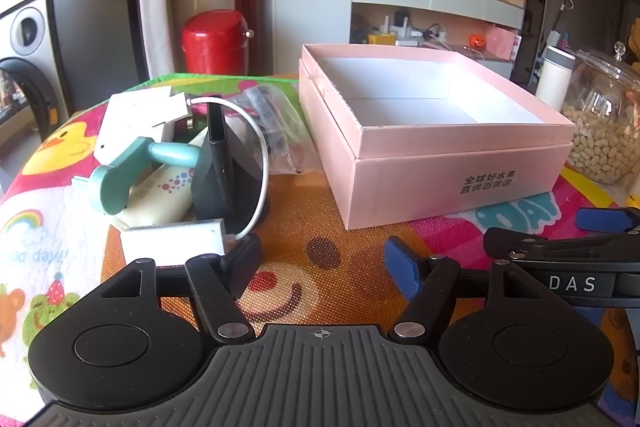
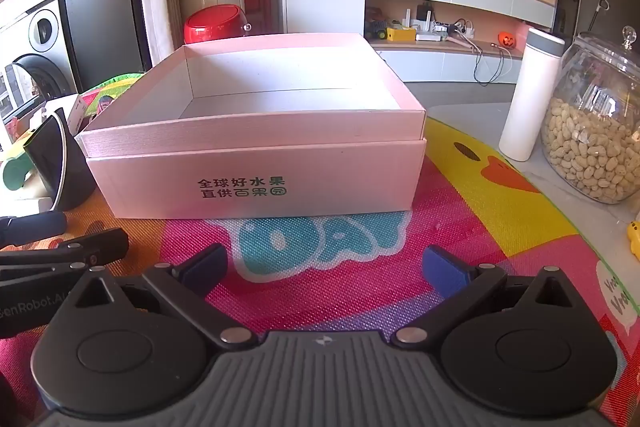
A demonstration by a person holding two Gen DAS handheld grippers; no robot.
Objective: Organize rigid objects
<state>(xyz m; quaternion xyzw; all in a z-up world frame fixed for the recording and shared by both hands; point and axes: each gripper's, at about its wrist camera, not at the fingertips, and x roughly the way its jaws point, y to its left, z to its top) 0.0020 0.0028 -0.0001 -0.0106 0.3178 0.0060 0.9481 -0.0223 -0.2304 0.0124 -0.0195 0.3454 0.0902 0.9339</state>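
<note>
From the left wrist, the left gripper [image 1: 322,259] hovers low over the patterned mat on the desk [image 1: 304,203], its fingers [image 1: 244,259] spread with nothing between them. Just ahead and to the left lies the pile to be sorted: a teal handled tool [image 1: 132,171], a cream tube [image 1: 160,195], a black stand [image 1: 220,167] with a white cable [image 1: 262,163] looped round it, small white boxes [image 1: 172,241] and a clear plastic bag [image 1: 276,131]. The pink box [image 1: 432,171] stands to the right, open and empty. The right gripper [image 1: 560,247] shows at the right edge.

From the right wrist, the right gripper [image 2: 324,267] faces the pink box [image 2: 256,183] squarely, fingers [image 2: 444,273] spread wide and empty.

By my reading, sorting has not yet begun: nothing is in the box. The next move calls for the left gripper to reach into the pile and close on one item that lies free, minding the cable tangled round the stand.
</note>
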